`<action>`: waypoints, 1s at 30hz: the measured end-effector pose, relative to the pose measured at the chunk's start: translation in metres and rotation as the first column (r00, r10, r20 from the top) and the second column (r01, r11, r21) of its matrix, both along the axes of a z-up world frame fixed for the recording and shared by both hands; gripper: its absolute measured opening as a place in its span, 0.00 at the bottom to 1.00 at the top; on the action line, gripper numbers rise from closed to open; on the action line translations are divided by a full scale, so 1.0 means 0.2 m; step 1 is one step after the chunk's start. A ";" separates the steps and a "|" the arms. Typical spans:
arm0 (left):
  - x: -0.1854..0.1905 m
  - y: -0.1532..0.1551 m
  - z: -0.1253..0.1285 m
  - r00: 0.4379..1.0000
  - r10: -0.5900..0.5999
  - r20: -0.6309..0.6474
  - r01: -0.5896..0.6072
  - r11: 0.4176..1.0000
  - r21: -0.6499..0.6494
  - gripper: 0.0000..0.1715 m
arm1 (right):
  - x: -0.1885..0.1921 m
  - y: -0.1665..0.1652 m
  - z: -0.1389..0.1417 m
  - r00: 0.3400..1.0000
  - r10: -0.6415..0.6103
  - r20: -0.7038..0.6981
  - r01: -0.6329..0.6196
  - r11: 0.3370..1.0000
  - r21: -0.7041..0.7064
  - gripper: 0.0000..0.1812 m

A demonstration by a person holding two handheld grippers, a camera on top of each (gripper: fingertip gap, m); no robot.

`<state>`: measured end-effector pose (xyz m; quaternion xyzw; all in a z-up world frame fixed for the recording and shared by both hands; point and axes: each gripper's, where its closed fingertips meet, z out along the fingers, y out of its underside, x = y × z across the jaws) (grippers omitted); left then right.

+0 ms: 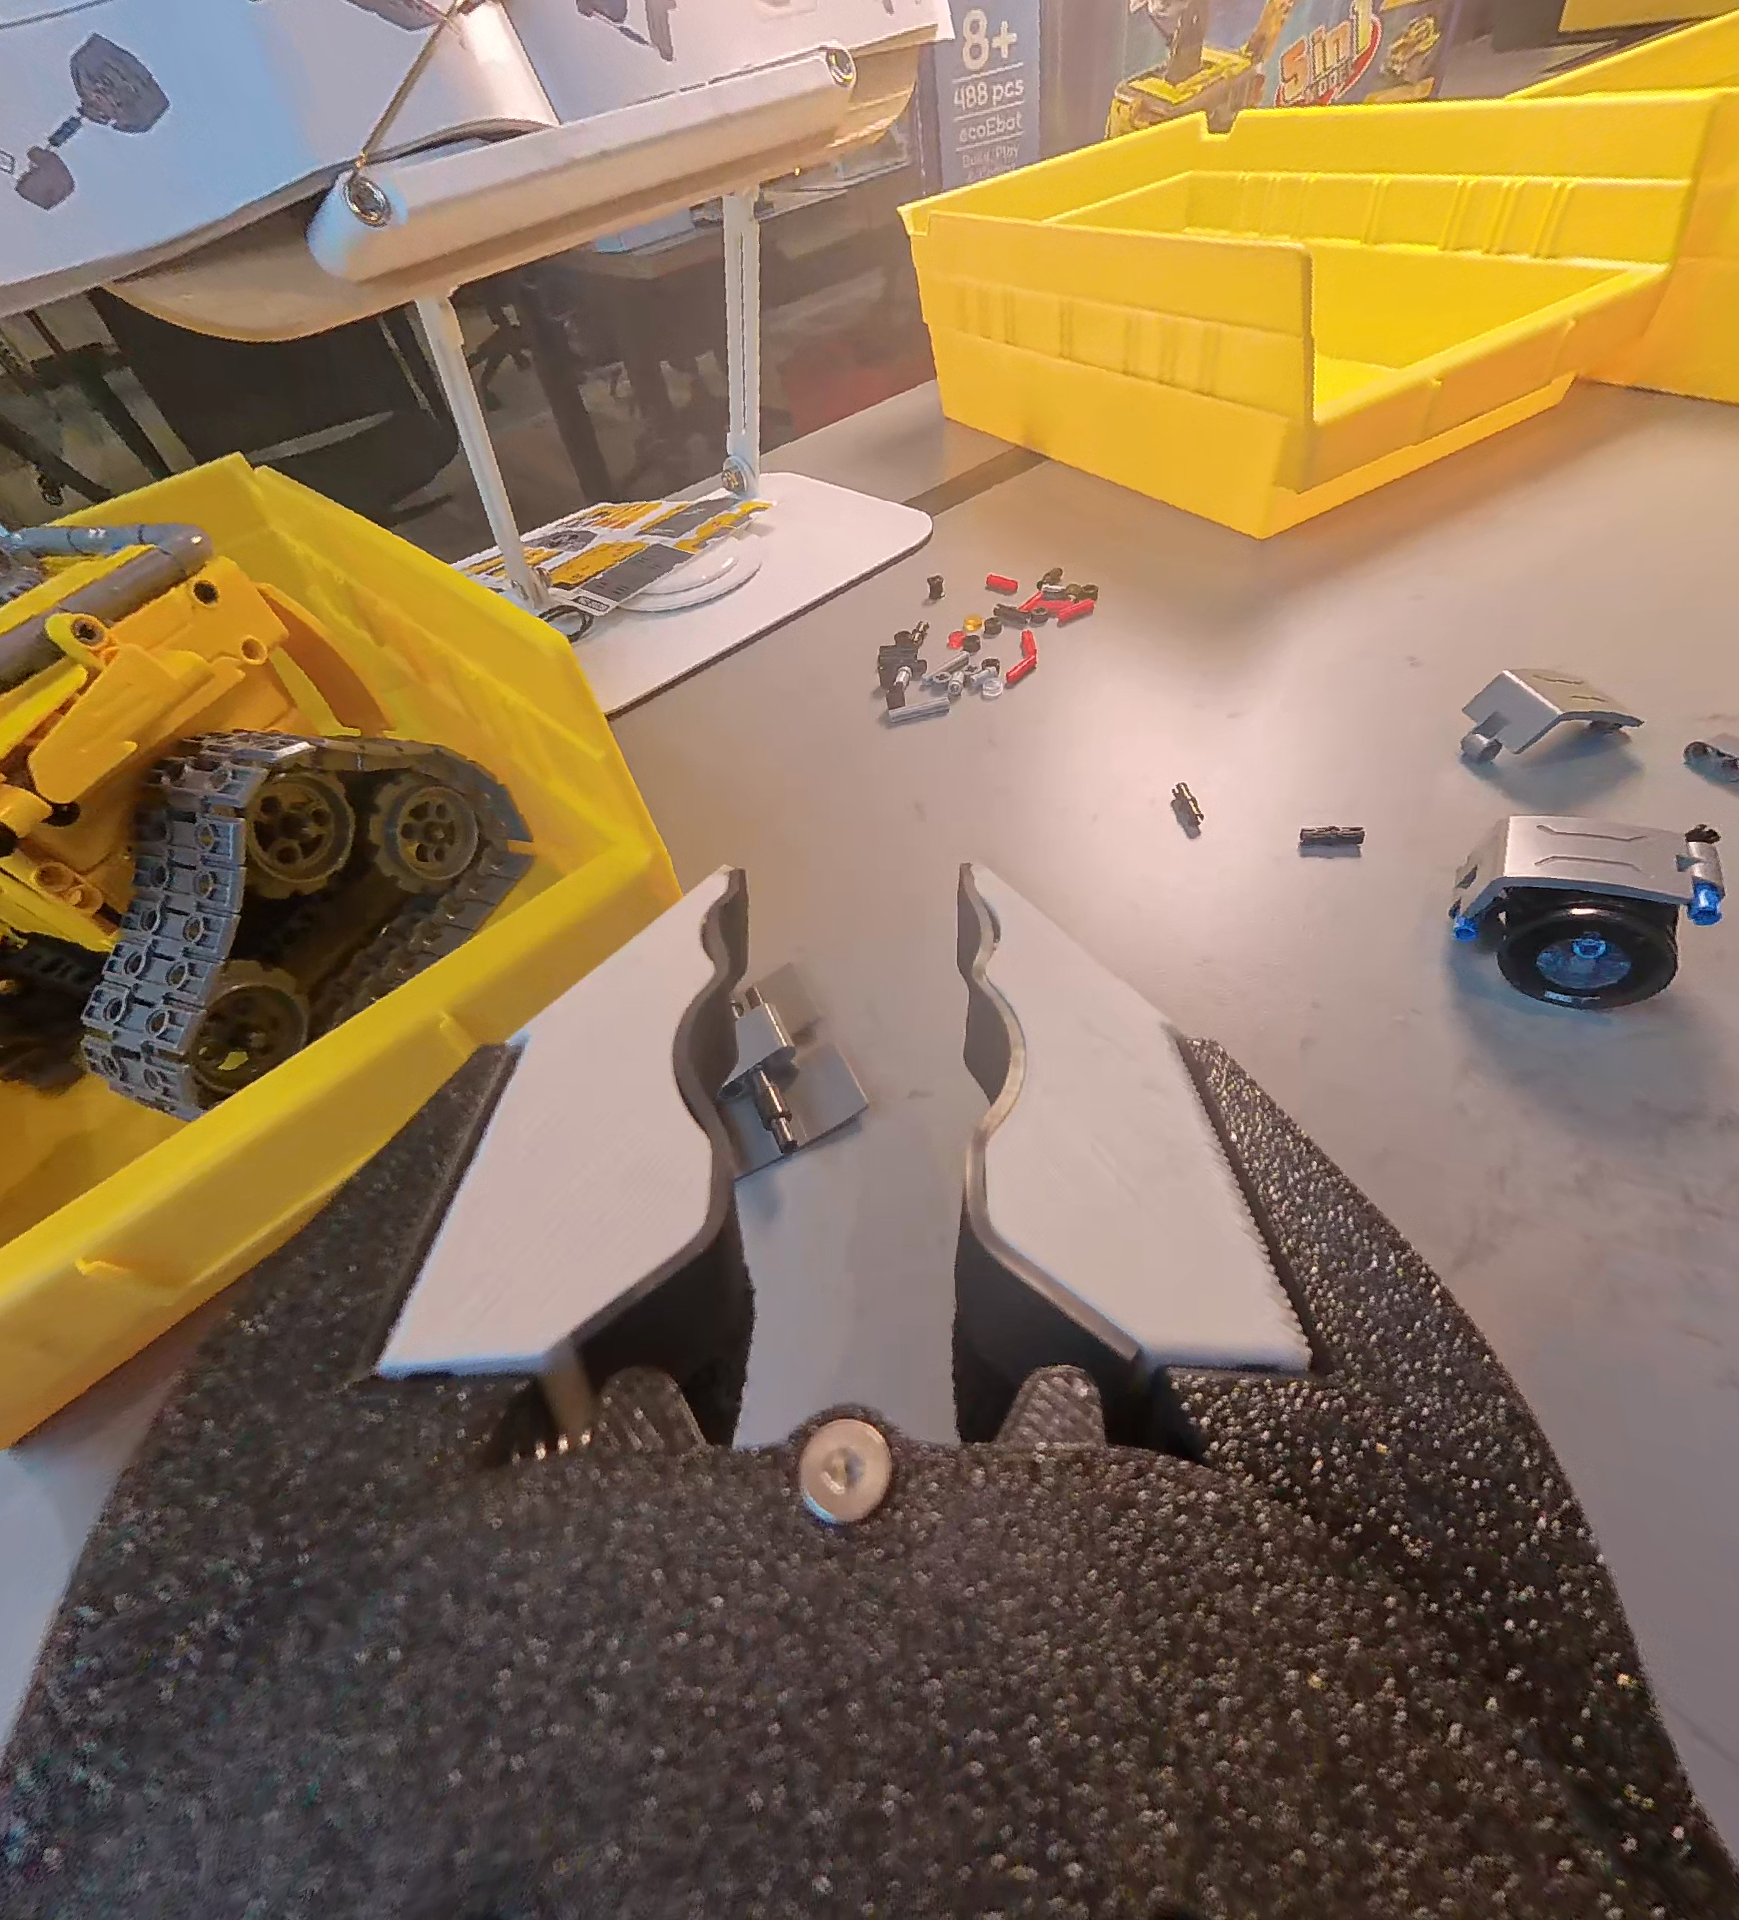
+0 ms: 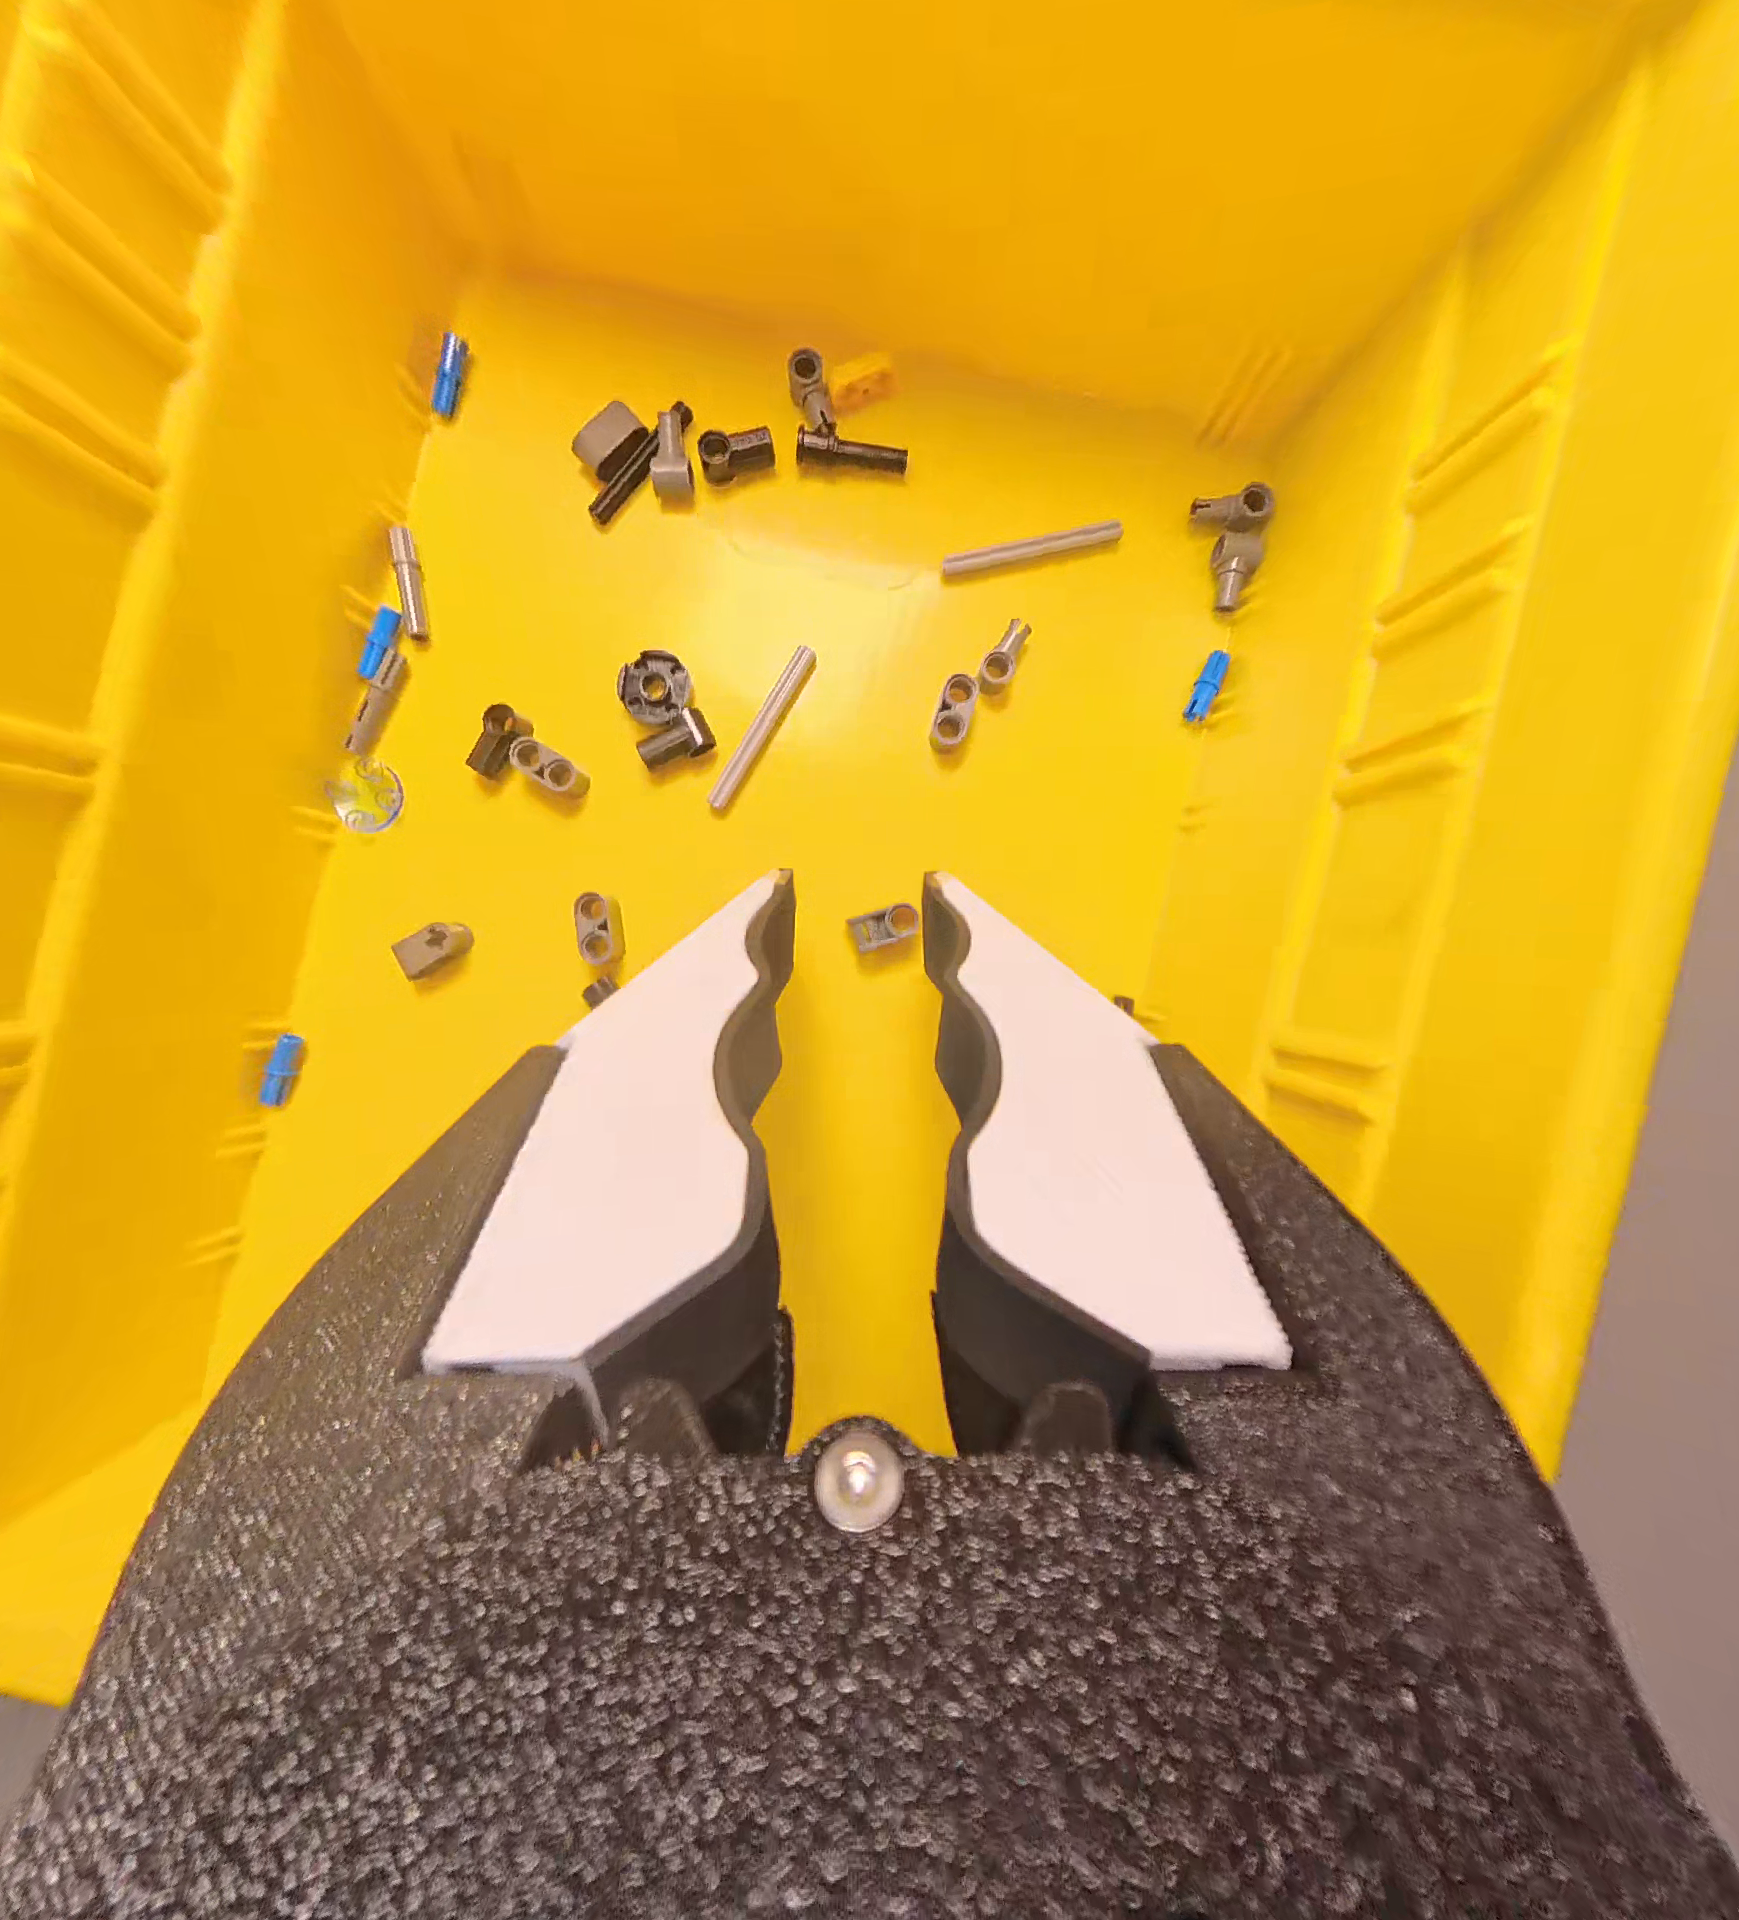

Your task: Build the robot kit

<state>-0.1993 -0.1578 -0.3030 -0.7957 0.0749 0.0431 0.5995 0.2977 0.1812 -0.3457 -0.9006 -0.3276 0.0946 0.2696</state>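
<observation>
Left gripper is hanging low over the grey table with its jaws apart and nothing in them; a small grey panel with a black pin on it lies flat between the fingers, closer to the left one, can't tell if it's touching; right beside that finger is a yellow bin with a yellow tracked model tipped inside; further right on the table there's a wheel piece with a grey cover and blue pins, two loose black pins, another grey cover; past those a little pile of parts in red, black and grey, then a white stand holding a booklet, and an empty yellow tray at the back.

Right gripper is down inside a parts bin, jaws apart too, gripping nothing; a small grey connector sits just between the tips; more grey and black connectors scattered beyond, two grey axles, blue pins along the walls.
</observation>
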 end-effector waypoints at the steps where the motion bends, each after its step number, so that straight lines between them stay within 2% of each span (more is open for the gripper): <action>1: 0.00 0.00 0.00 1.000 -0.003 0.002 0.003 1.000 0.000 0.23 | -0.01 0.03 0.02 0.999 -0.020 -0.030 0.020 1.000 0.019 0.13; 4: 0.00 0.00 0.00 1.000 -0.005 0.007 0.005 1.000 0.000 0.23 | -0.05 0.10 0.04 0.994 -0.054 -0.092 0.056 0.998 0.020 0.13; 10: -0.01 0.00 0.00 1.000 0.010 0.003 -0.010 1.000 0.001 0.23 | -0.05 0.21 -0.05 0.996 -0.090 -0.022 0.091 0.996 0.016 0.10; 13: -0.01 0.00 -0.01 1.000 0.019 -0.010 -0.020 1.000 -0.008 0.23 | -0.05 0.21 -0.09 0.996 -0.083 -0.008 0.083 0.996 -0.006 0.10; 17: -0.01 0.01 -0.01 0.999 0.027 -0.039 -0.028 1.000 -0.011 0.23 | -0.06 0.21 -0.10 0.998 -0.065 -0.003 0.065 0.998 -0.001 0.04; 19: -0.01 0.01 -0.02 0.998 0.028 -0.048 -0.029 0.999 -0.015 0.23 | -0.08 0.20 -0.08 0.999 -0.043 -0.029 0.043 0.999 0.008 0.04; 21: -0.01 0.01 -0.02 0.998 0.026 -0.054 -0.027 0.999 -0.017 0.23 | -0.18 0.17 0.05 0.991 0.028 -0.128 -0.020 0.998 0.062 0.04; 24: -0.01 0.01 -0.02 0.998 0.025 -0.054 -0.026 0.999 -0.019 0.23 | -0.47 0.00 0.41 0.940 0.254 -0.229 -0.194 0.947 0.256 0.04; 26: -0.01 0.01 -0.02 0.998 0.024 -0.051 -0.025 0.999 -0.023 0.22 | -0.71 -0.24 0.61 0.861 0.459 -0.220 -0.363 0.856 0.367 0.04; 28: -0.01 0.01 -0.02 0.999 0.021 -0.048 -0.022 1.000 -0.022 0.22 | -0.93 -0.56 0.66 0.747 0.639 -0.184 -0.538 0.744 0.397 0.04; 30: 0.00 0.01 -0.02 0.999 0.015 -0.040 -0.016 1.000 -0.015 0.22 | -1.12 -0.88 0.60 0.618 0.776 -0.128 -0.693 0.614 0.379 0.04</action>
